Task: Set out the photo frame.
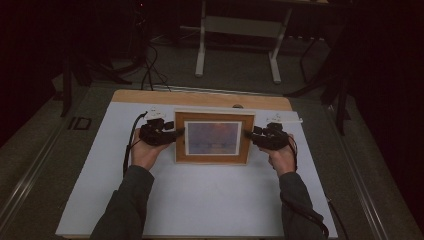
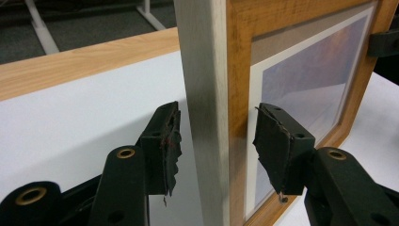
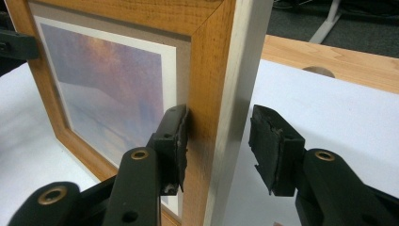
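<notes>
Both tongs straddle the picture frame, standing near the counter's far edge. Left tongs gape clear; right tongs touch only the front. Withdraw slowly, avoiding tipping it.

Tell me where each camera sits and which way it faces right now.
High view: above the person's side, looking forward and down at the picture frame on the white table; both forearms, left gripper and right gripper show.
Left gripper view: rides that gripper, looking along its fingers at the frame's left edge.
Right gripper view: looks along its fingers at the frame's right edge.
Shared: both gripper views show the frame edge-on between open fingers.
</notes>
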